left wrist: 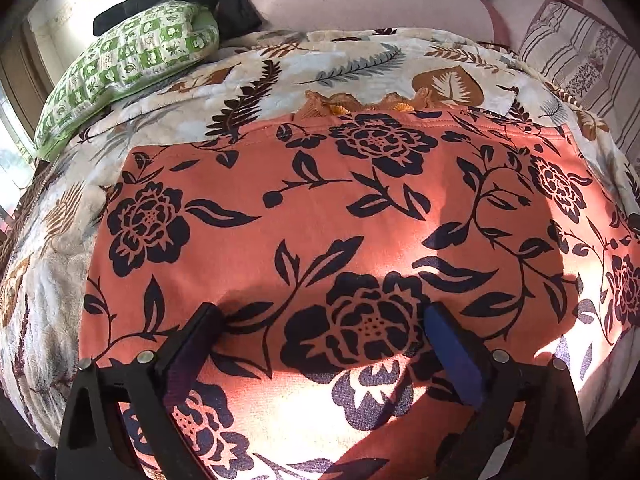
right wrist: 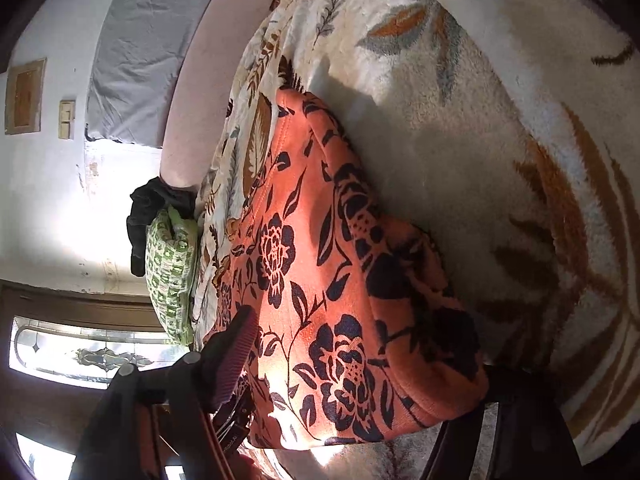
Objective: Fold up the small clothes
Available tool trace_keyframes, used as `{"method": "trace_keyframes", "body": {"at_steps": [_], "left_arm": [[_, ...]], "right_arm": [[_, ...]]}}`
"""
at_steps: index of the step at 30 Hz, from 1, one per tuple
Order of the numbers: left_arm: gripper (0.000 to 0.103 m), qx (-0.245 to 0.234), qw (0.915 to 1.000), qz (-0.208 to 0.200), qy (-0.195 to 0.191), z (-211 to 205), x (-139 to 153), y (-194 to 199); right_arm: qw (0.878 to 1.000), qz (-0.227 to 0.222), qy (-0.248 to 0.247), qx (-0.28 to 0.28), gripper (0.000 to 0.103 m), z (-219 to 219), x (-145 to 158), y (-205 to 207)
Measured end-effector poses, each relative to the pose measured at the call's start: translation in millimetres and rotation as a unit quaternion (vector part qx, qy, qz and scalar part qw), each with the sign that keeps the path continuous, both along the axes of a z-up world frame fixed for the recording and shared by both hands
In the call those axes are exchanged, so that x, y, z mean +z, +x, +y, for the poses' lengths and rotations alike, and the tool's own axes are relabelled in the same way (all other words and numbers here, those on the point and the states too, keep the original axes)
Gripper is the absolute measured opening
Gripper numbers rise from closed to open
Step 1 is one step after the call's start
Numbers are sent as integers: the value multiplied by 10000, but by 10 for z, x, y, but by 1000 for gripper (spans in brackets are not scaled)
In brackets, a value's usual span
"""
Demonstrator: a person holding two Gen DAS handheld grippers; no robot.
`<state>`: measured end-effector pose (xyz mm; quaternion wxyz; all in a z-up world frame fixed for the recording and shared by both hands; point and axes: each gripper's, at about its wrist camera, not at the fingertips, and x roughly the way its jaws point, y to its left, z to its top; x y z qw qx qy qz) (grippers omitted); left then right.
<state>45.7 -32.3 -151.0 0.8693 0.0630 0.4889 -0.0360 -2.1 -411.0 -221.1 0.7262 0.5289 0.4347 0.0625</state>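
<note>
Orange black-flowered fleece garment (left wrist: 320, 220) spread on leaf-print cream blanket (left wrist: 280, 76), left tongs (left wrist: 320, 320) spread wide above it, right tongs (right wrist: 360, 364) straddling its folded edge, grip unclear

Leaf-print blanket (left wrist: 360, 68), green pillow (left wrist: 132, 60); white wall (right wrist: 48, 208), sunlit window (right wrist: 80, 354)

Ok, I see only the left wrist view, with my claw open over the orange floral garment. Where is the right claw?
Observer: The right claw is open and straddles the near corner of the orange floral garment.
Operator: Is the cloth folded on that side?
Observer: Yes, its edge there is a thick rounded fold lying on the leaf-print fleece blanket.
Operator: Anything else I miss?
Observer: A switch plate on the white wall.
</note>
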Motion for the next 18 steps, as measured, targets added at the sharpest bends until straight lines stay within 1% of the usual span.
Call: {"method": "trace_keyframes", "body": {"at_steps": [1, 3, 4, 6, 7, 8, 9, 10, 11, 12, 13, 14, 15, 16, 17, 18], "left_arm": [[102, -20, 10000, 22, -18, 5, 9, 3], [102, -10, 10000, 56, -41, 26, 61, 0], [101, 17, 10000, 36, -54, 44, 101, 8], [101, 50, 9998, -153, -66, 56, 192, -68], [101, 25, 9996, -255, -82, 53, 234, -110], [101, -26, 9995, -300, -70, 27, 218, -133], [101, -80, 9996, -262, -2, -5, 166, -143], [102, -140, 9998, -75, 109, -40, 56, -124], [102, -142, 9998, -33, 117, -46, -27, -117], [103, -109, 9998, -149, 49, -26, -15, -133], [103, -90, 9999, -72, 49, -25, 15, -123], [103, -74, 9999, -17, 85, -27, 63, -117], [103, -70, 9998, -77, 141, -30, 130, -131], [103, -78, 9994, -256, 207, -36, 206, -157], [103, -99, 9987, -436, 245, -47, 265, -183], [103, -131, 9982, -516, 276, -57, 282, -192]], "right_arm": [[10000, 24, -7, 6, 73, -3, -4, 2], [9999, 100, -77, 17, 65, -4, -22, 1], [9999, 128, -82, 15, 58, -7, -32, -4], [9997, 195, -161, 57, 39, -24, -38, -6], [9995, 205, -239, 71, 25, -21, -16, -19], [9992, 125, -382, 75, 19, -14, 45, -37], [9979, 24, -643, 119, 17, 16, 141, -55], [9954, -59, -939, 180, 16, 61, 243, -67], [9924, -109, -1203, 232, 15, 106, 313, -77], [9896, -69, -1404, 301, 15, 142, 321, -78], [9876, 81, -1524, 367, 15, 155, 257, -68], [9865, 319, -1552, 421, 15, 143, 151, -66], [9894, 384, -1321, 465, 16, 104, 67, -85], [9922, 308, -1126, 445, 17, 57, 73, -122], [9941, 232, -956, 464, 21, 2, 101, -160], [9953, 135, -823, 491, 24, -59, 147, -195]]}}
